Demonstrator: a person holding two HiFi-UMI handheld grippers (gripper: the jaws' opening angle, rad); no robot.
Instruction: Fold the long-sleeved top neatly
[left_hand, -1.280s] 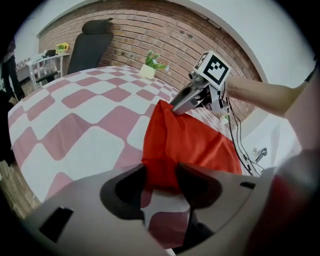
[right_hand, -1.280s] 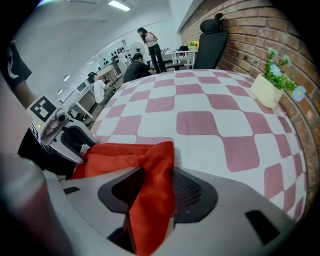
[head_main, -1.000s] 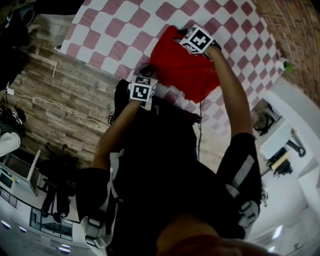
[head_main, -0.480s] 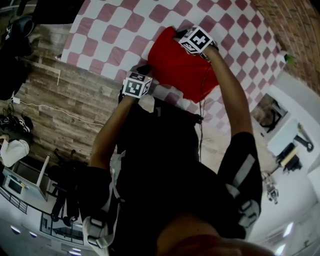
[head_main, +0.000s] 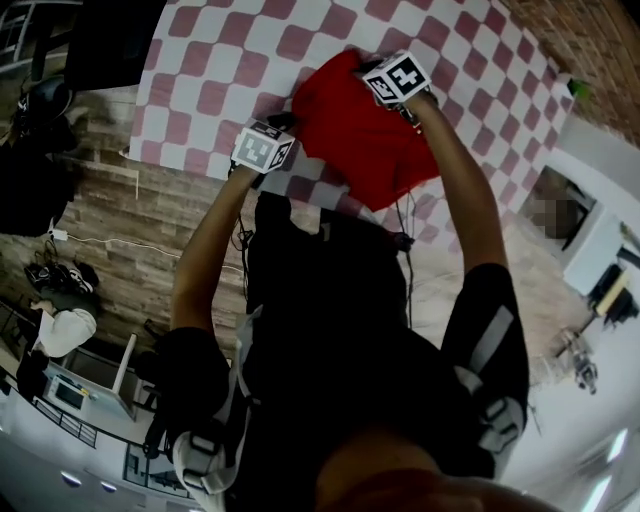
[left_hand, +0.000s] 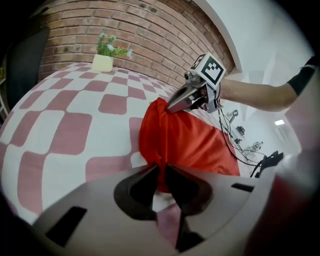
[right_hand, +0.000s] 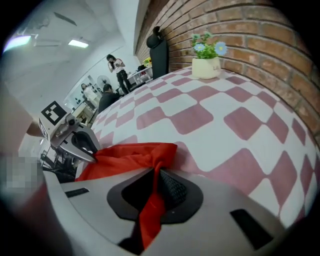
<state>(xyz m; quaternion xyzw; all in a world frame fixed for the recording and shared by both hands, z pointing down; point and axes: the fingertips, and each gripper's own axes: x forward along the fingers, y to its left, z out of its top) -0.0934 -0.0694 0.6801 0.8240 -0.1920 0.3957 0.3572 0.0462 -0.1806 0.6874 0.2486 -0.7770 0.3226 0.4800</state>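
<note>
**Both grippers pinch the red top near the table's near edge**

The left gripper has its jaws pressed together on a bunched fold of the red long-sleeved top of thin, smooth fabric; the cloth rises out of the narrow gap between the dark pads. The right gripper is likewise clamped on the garment, with a strip of red fabric running down between its ribbed pad and the opposite jaw.

In the head view the two grippers hold opposite ends of the top, the left at the end closest to the table's near edge, the right at the end farther in. Between them the fabric sits gathered and creased rather than flat, and its lower side reaches close to the near edge.

The top rests on a pink-and-white checked tablecloth. At the far edge stands a cream pot with a small green plant, against a brick wall. Beyond the near edge is wood-plank floor.
</note>
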